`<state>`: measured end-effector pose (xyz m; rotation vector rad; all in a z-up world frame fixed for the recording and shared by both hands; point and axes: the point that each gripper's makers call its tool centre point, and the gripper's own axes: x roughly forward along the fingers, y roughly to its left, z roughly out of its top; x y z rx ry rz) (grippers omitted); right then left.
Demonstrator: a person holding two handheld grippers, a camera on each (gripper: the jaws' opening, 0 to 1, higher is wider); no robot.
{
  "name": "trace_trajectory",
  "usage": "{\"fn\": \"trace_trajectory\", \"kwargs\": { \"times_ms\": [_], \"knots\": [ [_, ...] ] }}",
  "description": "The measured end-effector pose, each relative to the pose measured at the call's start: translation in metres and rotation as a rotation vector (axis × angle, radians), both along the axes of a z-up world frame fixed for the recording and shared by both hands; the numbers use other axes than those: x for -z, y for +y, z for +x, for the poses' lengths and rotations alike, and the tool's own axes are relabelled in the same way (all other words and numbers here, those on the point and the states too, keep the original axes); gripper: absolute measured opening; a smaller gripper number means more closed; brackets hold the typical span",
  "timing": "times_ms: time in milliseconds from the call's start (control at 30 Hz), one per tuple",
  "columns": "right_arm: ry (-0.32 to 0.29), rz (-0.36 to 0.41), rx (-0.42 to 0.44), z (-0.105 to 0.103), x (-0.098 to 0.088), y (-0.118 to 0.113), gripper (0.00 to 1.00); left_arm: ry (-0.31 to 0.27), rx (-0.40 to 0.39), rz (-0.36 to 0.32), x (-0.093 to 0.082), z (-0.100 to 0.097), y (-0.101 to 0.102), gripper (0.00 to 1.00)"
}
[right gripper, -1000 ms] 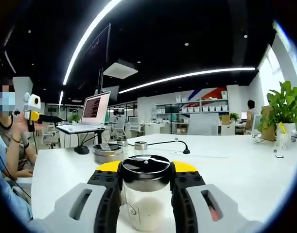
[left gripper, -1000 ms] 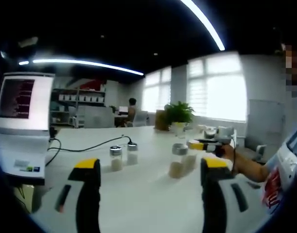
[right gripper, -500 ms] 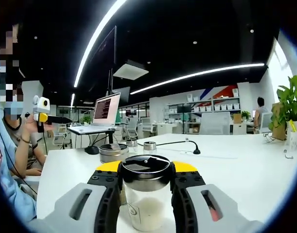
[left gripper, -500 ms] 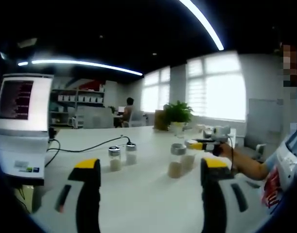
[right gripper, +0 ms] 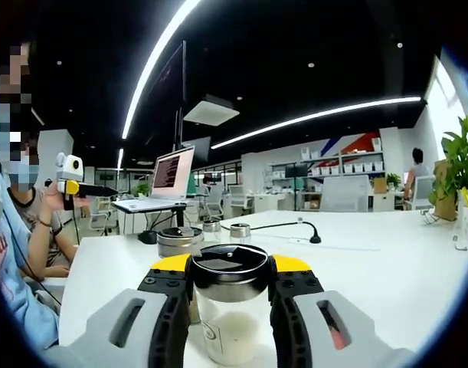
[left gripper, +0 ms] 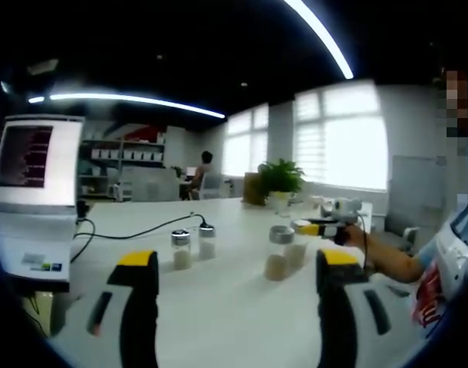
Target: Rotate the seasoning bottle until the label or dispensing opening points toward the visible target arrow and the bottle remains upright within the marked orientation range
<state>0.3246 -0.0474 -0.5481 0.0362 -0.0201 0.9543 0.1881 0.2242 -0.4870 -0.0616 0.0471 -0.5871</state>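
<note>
In the right gripper view, the right gripper (right gripper: pixel 230 295) has its yellow-tipped fingers (right gripper: pixel 171 264) pressed on either side of the seasoning bottle (right gripper: pixel 230 310), a clear glass jar with a dark domed lid and pale contents in its lower part, standing upright on the white bench (right gripper: pixel 387 268). Just behind it sits a second jar (right gripper: pixel 179 241) with a flat metal lid, and farther back two small shakers (right gripper: pixel 239 230) stand side by side near a black cable (right gripper: pixel 283 225) that runs across the bench. A laptop (right gripper: pixel 161 184) with a lit screen stands at the bench's far left edge. At the left, a person's hand (right gripper: pixel 63 201) holds the left gripper (right gripper: pixel 76 184) raised above the bench.

In the left gripper view, the left gripper (left gripper: pixel 237 268) has its fingers (left gripper: pixel 139 264) spread wide apart with nothing between them. Beyond them on the bench (left gripper: pixel 218 307) stand two small shakers (left gripper: pixel 183 249) and, to the right, the seasoning bottle (left gripper: pixel 296 251) held by the right gripper (left gripper: pixel 314 228), with the other jar (left gripper: pixel 279 253) just in front of it. The laptop (left gripper: pixel 34 192) is at the left, a potted plant (left gripper: pixel 279 180) at the far end by bright windows (left gripper: pixel 341 138).
</note>
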Motion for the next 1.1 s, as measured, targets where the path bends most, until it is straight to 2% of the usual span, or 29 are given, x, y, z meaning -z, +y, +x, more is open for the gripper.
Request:
{"fn": "trace_trajectory", "kwargs": {
  "times_ms": [567, 800, 900, 967, 1033, 1100],
  "knots": [
    [0.010, 0.020, -0.006, 0.0013, 0.0001, 0.0005, 0.38, 0.003, -0.004, -0.003, 0.0003, 0.0019, 0.0030, 0.90],
    [0.036, 0.013, -0.011, 0.0031, 0.0004, 0.0016, 0.39, 0.008, -0.001, -0.003, 0.0017, 0.0026, 0.0018, 0.90],
    [0.055, 0.033, -0.006, 0.0022, -0.0001, 0.0006, 0.40, 0.005, -0.002, -0.002, 0.0011, 0.0023, 0.0018, 0.90],
    [0.047, 0.076, 0.000, 0.0011, -0.0057, -0.0018, 0.43, 0.005, -0.002, -0.003, 0.0009, 0.0021, 0.0019, 0.90],
    [0.038, 0.063, 0.012, -0.0004, -0.0068, -0.0032, 0.48, 0.005, -0.005, -0.004, 0.0011, 0.0021, 0.0023, 0.90],
    [0.031, 0.030, 0.021, -0.0028, -0.0063, -0.0035, 0.49, 0.006, -0.005, -0.004, 0.0012, 0.0022, 0.0025, 0.90]
  ]
}}
